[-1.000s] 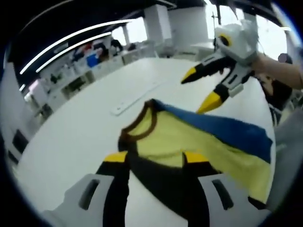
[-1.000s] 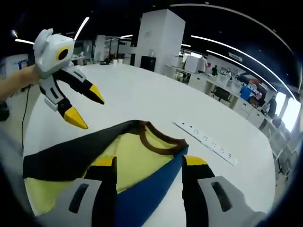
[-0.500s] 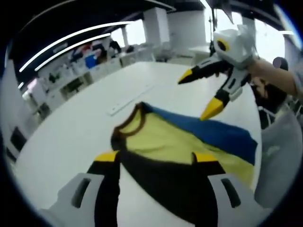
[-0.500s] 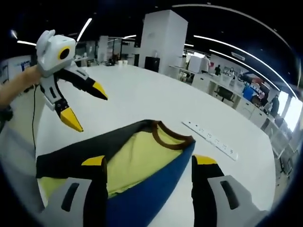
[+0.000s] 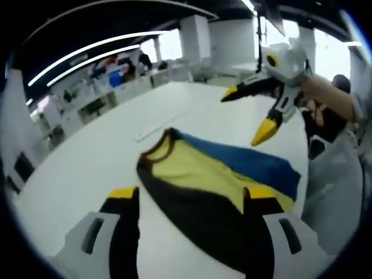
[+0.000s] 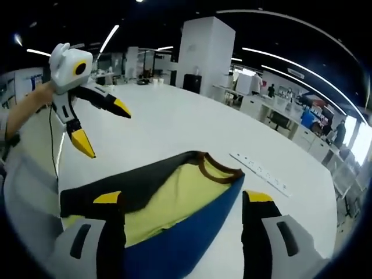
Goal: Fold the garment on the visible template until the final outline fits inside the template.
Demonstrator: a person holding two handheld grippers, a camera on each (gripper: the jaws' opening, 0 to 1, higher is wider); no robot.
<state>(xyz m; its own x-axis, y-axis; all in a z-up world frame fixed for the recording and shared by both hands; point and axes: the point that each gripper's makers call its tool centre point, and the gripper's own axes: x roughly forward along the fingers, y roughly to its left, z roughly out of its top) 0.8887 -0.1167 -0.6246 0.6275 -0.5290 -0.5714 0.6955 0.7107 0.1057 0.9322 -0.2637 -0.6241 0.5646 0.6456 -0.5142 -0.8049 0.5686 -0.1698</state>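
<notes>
Both grippers higher now, jaws spread, over garment on white table.

Yellow garment with blue and black sides, brown collar; white table; yellow-tipped black claws.

One folded garment in yellow, blue and dark panels, one white power strip and two open-jawed handheld grippers share one white table.

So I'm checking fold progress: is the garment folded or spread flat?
Partly folded. The garment lies on the white table, its dark and blue sides turned in over the yellow middle; both grippers are open above it.
</notes>
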